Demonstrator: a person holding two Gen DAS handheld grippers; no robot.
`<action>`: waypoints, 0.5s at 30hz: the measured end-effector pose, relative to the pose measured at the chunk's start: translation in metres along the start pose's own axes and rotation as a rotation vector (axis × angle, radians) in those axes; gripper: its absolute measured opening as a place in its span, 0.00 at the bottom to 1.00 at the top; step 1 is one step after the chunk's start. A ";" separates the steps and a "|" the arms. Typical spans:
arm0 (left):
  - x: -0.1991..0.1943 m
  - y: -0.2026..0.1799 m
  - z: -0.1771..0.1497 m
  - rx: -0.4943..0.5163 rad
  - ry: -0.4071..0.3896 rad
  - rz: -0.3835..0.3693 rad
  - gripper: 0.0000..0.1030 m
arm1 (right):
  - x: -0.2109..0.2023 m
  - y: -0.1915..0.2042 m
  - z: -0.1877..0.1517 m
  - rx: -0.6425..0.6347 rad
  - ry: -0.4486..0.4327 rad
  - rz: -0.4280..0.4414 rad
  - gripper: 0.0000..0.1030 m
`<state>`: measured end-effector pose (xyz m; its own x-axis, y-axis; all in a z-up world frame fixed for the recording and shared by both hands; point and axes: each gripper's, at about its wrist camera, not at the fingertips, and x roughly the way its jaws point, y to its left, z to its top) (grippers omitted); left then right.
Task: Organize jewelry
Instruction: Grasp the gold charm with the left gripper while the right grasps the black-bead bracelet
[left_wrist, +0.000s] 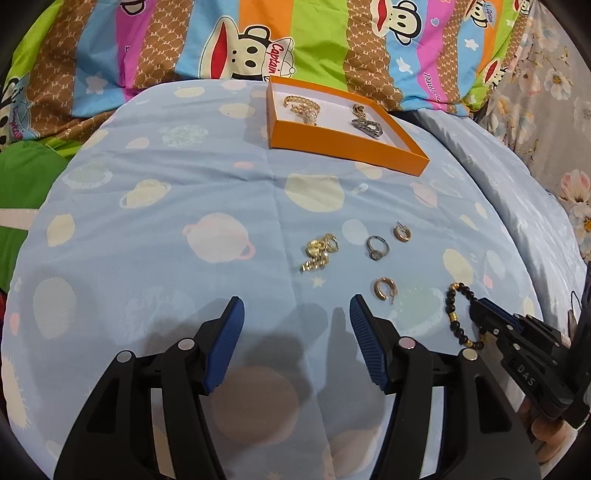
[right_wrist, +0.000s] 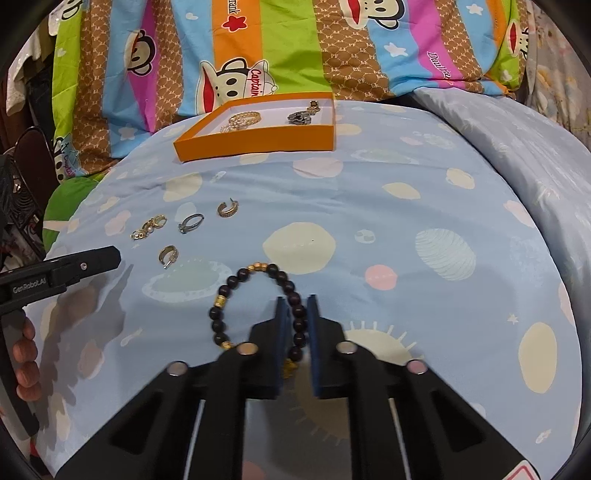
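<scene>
bead bracelet (right_wrist: 255, 306) near side hidden between right gripper (right_wrist: 295, 301) pads, pieces in orange tray (right_wrist: 258, 142) beyond bracelet too small to identify

Bright overhead light, soft shadows below, fisheye-bent dark corners, slight blur.

Both tools are matte black plastic – the left gripper (left_wrist: 297, 306) and right gripper (right_wrist: 294, 300) carry ribbed blue pads (left_wrist: 225, 341), round silver pivot pins (right_wrist: 246, 348) and white lettering.
</scene>
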<state>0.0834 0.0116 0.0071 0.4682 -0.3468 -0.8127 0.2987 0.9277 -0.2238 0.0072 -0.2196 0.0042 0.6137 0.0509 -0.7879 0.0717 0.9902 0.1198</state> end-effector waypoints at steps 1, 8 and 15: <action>0.002 -0.001 0.002 0.007 -0.001 0.001 0.56 | 0.000 -0.001 0.000 0.002 -0.002 0.002 0.07; 0.016 -0.009 0.010 0.067 -0.022 -0.012 0.41 | 0.002 -0.004 0.001 0.015 0.000 0.019 0.07; 0.022 -0.013 0.012 0.087 -0.038 -0.079 0.12 | 0.002 -0.006 0.000 0.033 0.000 0.034 0.07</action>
<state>0.0993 -0.0094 -0.0012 0.4707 -0.4249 -0.7732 0.4065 0.8823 -0.2374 0.0086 -0.2252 0.0020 0.6165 0.0849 -0.7828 0.0766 0.9830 0.1669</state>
